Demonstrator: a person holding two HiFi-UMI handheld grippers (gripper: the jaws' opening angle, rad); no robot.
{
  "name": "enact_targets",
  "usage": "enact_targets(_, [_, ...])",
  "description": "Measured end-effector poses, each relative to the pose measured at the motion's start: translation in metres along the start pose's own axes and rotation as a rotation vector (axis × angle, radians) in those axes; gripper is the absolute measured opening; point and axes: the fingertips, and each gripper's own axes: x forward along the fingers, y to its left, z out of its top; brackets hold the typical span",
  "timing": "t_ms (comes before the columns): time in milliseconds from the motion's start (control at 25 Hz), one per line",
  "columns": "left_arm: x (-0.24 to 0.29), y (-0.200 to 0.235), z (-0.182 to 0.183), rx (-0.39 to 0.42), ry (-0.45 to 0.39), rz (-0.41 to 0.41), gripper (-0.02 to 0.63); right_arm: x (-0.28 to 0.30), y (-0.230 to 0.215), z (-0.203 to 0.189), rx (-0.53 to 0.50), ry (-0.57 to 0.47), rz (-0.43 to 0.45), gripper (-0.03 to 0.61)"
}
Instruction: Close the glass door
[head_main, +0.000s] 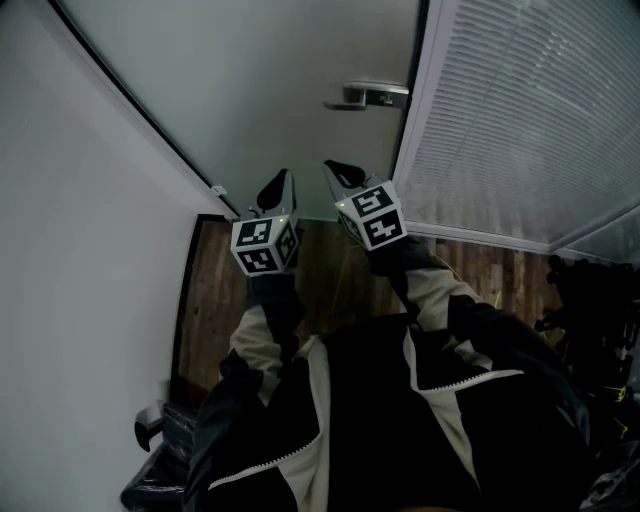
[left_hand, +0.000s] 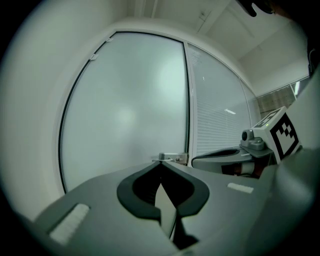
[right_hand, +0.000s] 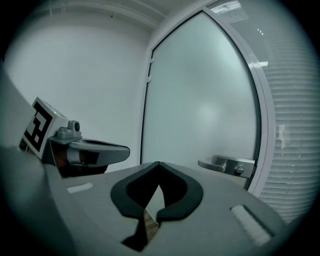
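Wood floor (head_main: 215, 300), frosted glass door (head_main: 280, 80) (lever handle (head_main: 368, 96)), blinds (head_main: 520, 110) right.

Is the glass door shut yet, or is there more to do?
Looks done: the glass door sits against its frame, with the handle beside it. Nothing is in hand: the left gripper and right gripper are shut and empty, apart from the door. Nothing seems left.

blinds (head_main: 520, 110) right | wood floor (head_main: 215, 300) | white wall (head_main: 80, 250) left
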Motion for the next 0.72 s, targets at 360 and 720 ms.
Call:
enact_targets(360, [0.005,-0.007,0.0,0.011,0.008,-0.015,0.0,-0.006,-0.005,-0.002,0.003,-0.004,-0.017,0.002])
enact_targets(720, [0.01,-0.014,-0.006,0.03,0.032,-0.02,0.0,-0.01,-0.006,-0.005,-0.006,-0.005,-0.014,0.001])
